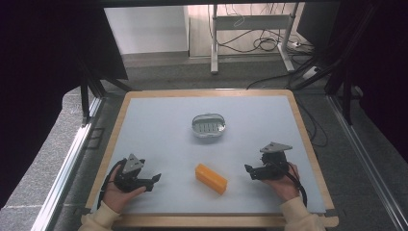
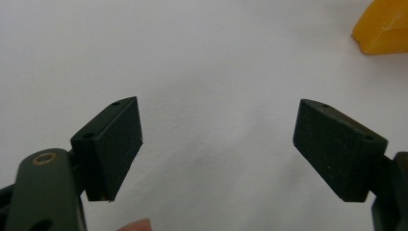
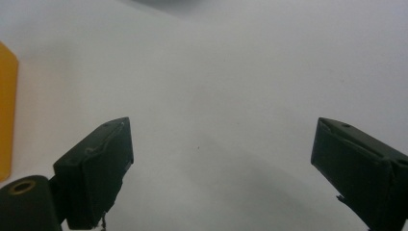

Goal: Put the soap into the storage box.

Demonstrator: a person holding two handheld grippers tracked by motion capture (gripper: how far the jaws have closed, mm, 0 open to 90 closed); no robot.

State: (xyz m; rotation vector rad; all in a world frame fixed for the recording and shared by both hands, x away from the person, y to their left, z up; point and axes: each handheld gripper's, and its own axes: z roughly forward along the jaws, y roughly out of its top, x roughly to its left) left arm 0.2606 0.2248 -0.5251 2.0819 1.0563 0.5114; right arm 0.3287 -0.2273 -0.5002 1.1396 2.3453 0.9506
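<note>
An orange block (image 1: 210,178) lies on the pale table (image 1: 159,139) near the front, between my two hands. Its corner appears at the top right of the left gripper view as the orange block (image 2: 383,26), and its edge at the left of the right gripper view as the orange block (image 3: 7,115). A small metal oval dish (image 1: 209,125) with a ribbed insert sits at the table's middle. My left gripper (image 1: 155,180) rests at the front left, open and holding nothing (image 2: 219,149). My right gripper (image 1: 248,171) rests at the front right, also open and holding nothing (image 3: 221,173).
The table has a wooden rim (image 1: 308,139). Beyond its far edge stand a desk frame (image 1: 250,29) and loose cables (image 1: 269,45) on the floor. Metal rails (image 1: 67,163) run along both sides.
</note>
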